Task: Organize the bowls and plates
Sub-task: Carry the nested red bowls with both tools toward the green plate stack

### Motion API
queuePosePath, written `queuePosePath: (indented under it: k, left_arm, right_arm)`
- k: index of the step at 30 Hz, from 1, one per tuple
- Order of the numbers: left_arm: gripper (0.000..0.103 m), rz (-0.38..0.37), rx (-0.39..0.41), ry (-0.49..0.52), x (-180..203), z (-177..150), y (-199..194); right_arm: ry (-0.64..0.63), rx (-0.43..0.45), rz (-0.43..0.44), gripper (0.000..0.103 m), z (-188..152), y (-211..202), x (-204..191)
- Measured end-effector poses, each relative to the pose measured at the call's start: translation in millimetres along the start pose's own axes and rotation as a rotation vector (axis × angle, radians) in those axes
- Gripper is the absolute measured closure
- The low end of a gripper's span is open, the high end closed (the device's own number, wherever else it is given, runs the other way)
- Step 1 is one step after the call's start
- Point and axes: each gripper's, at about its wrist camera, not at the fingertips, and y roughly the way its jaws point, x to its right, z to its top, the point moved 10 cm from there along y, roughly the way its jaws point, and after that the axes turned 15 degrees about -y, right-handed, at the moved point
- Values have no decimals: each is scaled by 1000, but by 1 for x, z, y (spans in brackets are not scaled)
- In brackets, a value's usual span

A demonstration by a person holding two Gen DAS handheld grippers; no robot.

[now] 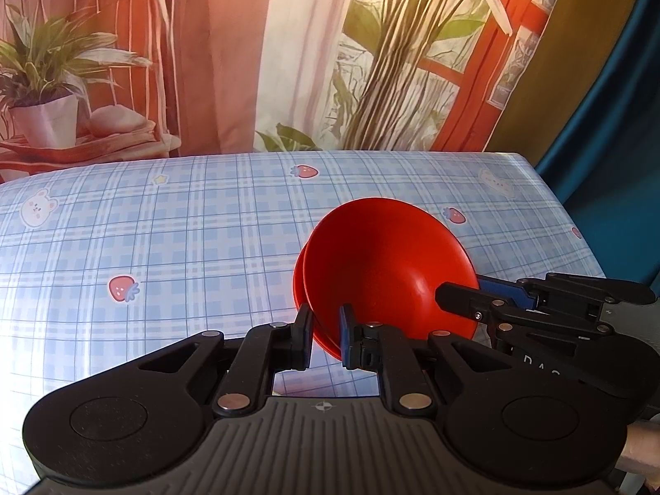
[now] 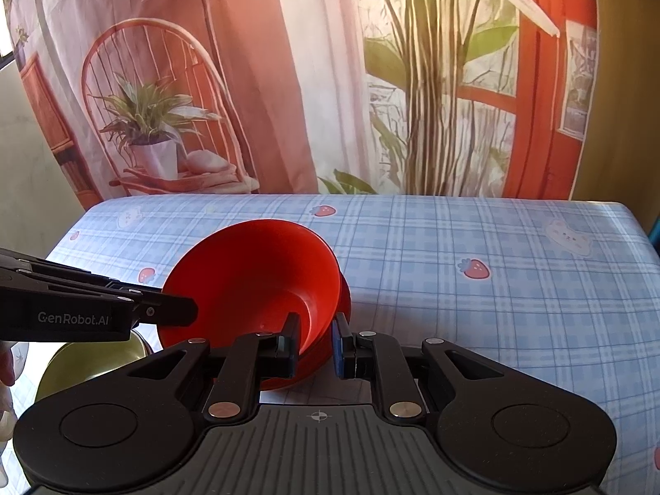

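Note:
A red bowl (image 1: pixel 383 264) is held tilted above the blue checked tablecloth (image 1: pixel 165 247); a second red rim shows just behind it, as of a nested bowl. My left gripper (image 1: pixel 326 336) is shut on its near rim. My right gripper (image 1: pixel 458 295) grips the bowl's right rim. In the right wrist view the red bowl (image 2: pixel 251 276) sits between the fingers of my right gripper (image 2: pixel 315 346), shut on its rim, while the left gripper (image 2: pixel 177 309) clamps its left rim.
A green bowl or plate (image 2: pixel 90 363) lies low at the left under the left gripper. The table's far edge meets a printed backdrop (image 2: pixel 330 82). The table's right edge (image 1: pixel 577 227) drops off beside a teal curtain.

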Motion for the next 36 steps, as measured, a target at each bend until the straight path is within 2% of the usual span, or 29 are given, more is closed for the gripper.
queuePosePath:
  k: [24, 36]
  left_arm:
    - [87, 9, 10, -20, -4, 2, 9]
    - [86, 6, -13, -48, -9, 1, 21]
  right_arm:
    - [-6, -8, -27, 88, -5, 10, 6]
    - [24, -21, -6, 87, -12, 23, 6]
